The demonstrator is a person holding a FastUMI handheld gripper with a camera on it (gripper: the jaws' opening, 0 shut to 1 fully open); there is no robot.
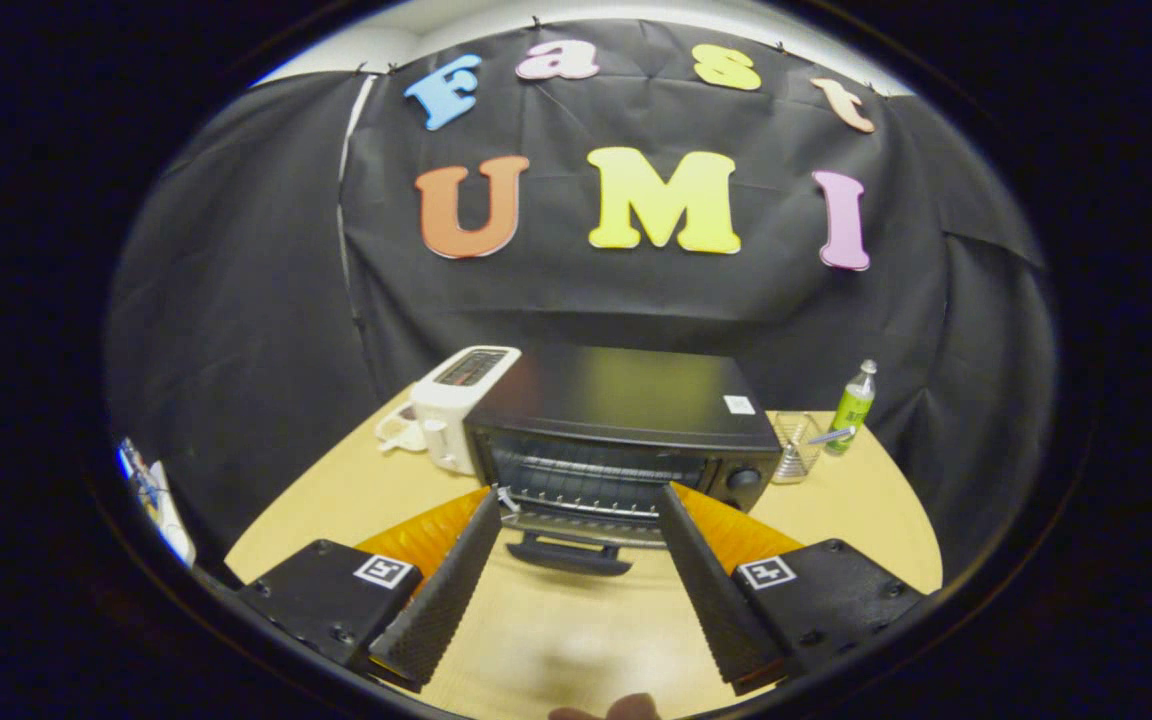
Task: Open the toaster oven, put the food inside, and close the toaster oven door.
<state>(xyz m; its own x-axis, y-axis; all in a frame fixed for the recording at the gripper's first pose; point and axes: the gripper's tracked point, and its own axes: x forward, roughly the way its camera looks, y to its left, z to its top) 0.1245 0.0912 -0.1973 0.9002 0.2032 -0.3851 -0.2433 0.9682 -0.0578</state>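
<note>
A black toaster oven point(626, 400) stands on the wooden table point(336, 500) just ahead of my fingers. Its door point(586, 527) hangs folded down toward me, with the dark handle point(568, 555) at its near edge. The wire rack point(591, 480) inside shows through the opening, and I see nothing on it. My gripper point(584, 493) is open, its fingers spread about as wide as the door. Door and handle show in the gap between them, and neither finger touches anything. A small pinkish rounded thing point(606, 709) sits at the nearest edge between the fingers; I cannot tell what it is.
A white slot toaster point(456, 400) stands against the oven's left side. Right of the oven are a small clear wire holder point(798, 445) and a green bottle point(853, 403). Black cloth walls close the booth behind and on both sides.
</note>
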